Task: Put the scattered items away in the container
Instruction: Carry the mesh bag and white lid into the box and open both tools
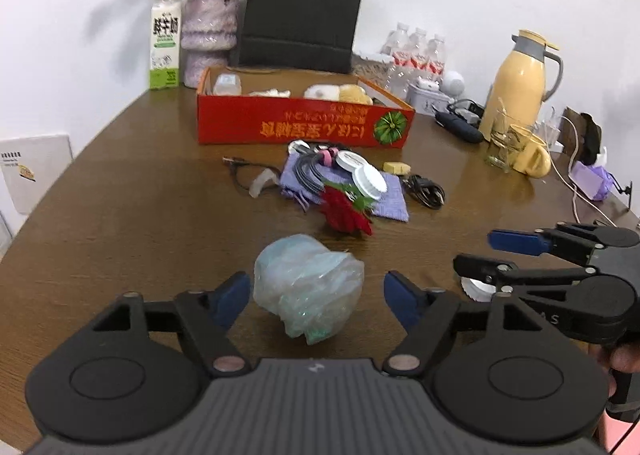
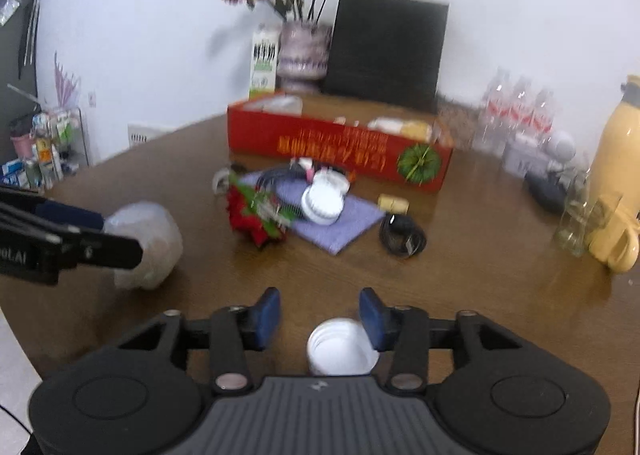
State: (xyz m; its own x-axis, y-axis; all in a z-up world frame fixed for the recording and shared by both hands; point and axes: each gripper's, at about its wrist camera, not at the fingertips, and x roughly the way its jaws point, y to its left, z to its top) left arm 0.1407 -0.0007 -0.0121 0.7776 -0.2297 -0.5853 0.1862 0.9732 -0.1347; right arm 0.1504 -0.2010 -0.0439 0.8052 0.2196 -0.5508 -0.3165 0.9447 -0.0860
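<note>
The red cardboard box [image 1: 304,123] stands at the back of the brown table and holds several items; it also shows in the right wrist view [image 2: 340,147]. A crumpled plastic bag [image 1: 308,287] lies between the open fingers of my left gripper [image 1: 318,295], apart from both pads. My right gripper [image 2: 320,315] is open over a white lid [image 2: 340,351] that sits by its right finger. In front of the box lie a purple cloth [image 1: 384,195], white lids [image 1: 368,181], a red flower [image 1: 346,215] and black cables [image 1: 426,189].
A yellow jug [image 1: 516,83], glasses [image 1: 504,143] and a yellow mug [image 1: 532,159] stand at the right. A black bag [image 1: 300,15], a vase [image 1: 208,35], a milk carton [image 1: 165,43] and water bottles [image 1: 416,55] line the back wall.
</note>
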